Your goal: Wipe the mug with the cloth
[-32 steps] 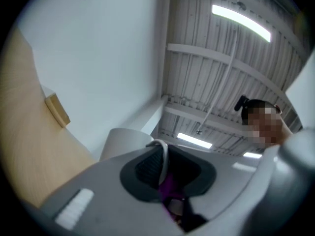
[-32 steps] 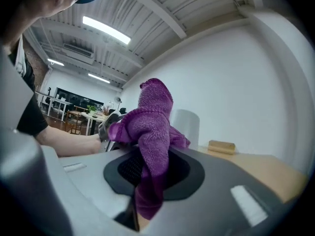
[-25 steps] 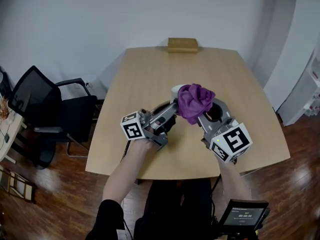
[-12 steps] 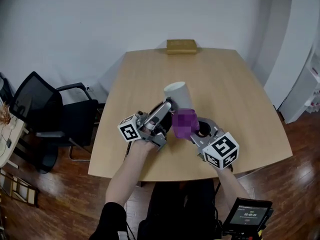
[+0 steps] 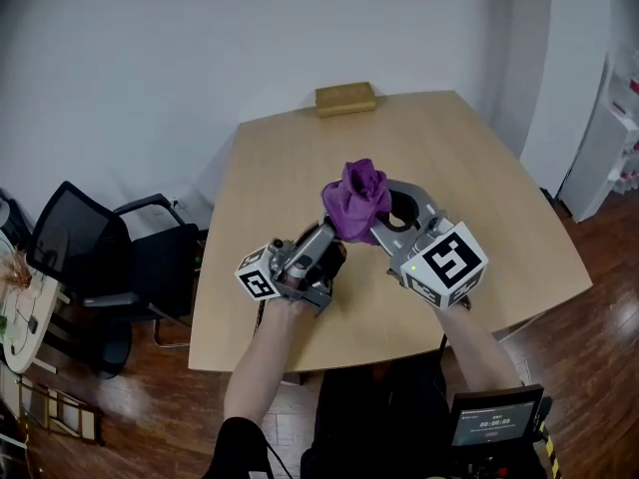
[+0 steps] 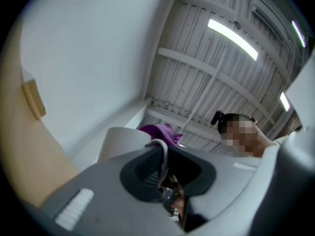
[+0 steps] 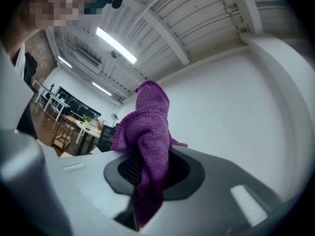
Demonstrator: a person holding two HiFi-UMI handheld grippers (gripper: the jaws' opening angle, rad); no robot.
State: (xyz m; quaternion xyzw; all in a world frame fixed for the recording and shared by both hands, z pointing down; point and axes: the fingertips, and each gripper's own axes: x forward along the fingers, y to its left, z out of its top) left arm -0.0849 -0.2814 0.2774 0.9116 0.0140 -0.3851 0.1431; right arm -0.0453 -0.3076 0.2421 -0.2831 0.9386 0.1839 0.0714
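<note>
Works above a wide wooden surface [image 5: 479,168], with a black chair [image 5: 90,257] off to the left, well apart. Pinches the mug [image 6: 120,142] by its handle in the left hand-held gripper [image 6: 165,166], raised off the surface. Clamps the purple cloth [image 7: 147,127] in the right hand-held gripper [image 7: 150,173], bunched over the mug's rim. Seems mid-wipe, with the amount left to wipe not judgeable. Leaves a brown box [image 5: 344,98] at the far edge, blocking nothing.
</note>
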